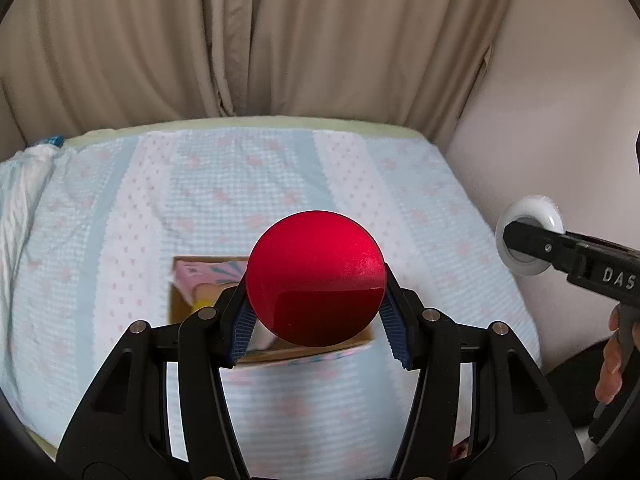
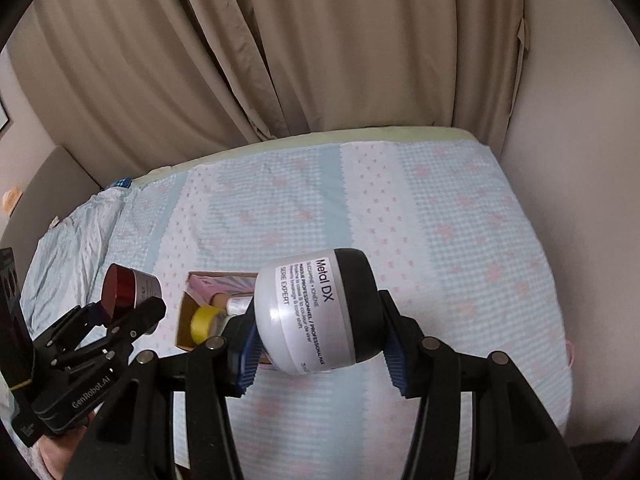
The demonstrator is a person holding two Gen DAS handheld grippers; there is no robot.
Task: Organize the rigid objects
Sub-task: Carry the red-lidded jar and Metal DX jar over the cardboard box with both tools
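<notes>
My left gripper (image 1: 316, 316) is shut on a red-lidded round jar (image 1: 316, 278), held above the cardboard box (image 1: 180, 304) on the bed. The same jar (image 2: 130, 286), silver sided, shows in the right wrist view with the left gripper (image 2: 128, 312). My right gripper (image 2: 320, 344) is shut on a grey tub (image 2: 308, 312) with a black lid, labelled Metal DX, held on its side above the box's (image 2: 184, 320) right end. The tub's white base (image 1: 528, 236) shows at the far right of the left wrist view. The box holds a yellow tape roll (image 2: 204, 322), a pink package (image 2: 216, 282) and a small bottle (image 2: 240, 304).
The bed carries a light blue and white patterned cover (image 1: 360, 184). Beige curtains (image 1: 280, 40) hang behind it. A wall (image 2: 580, 160) runs along the bed's right side. A crumpled white quilt (image 1: 20, 200) lies at the left edge.
</notes>
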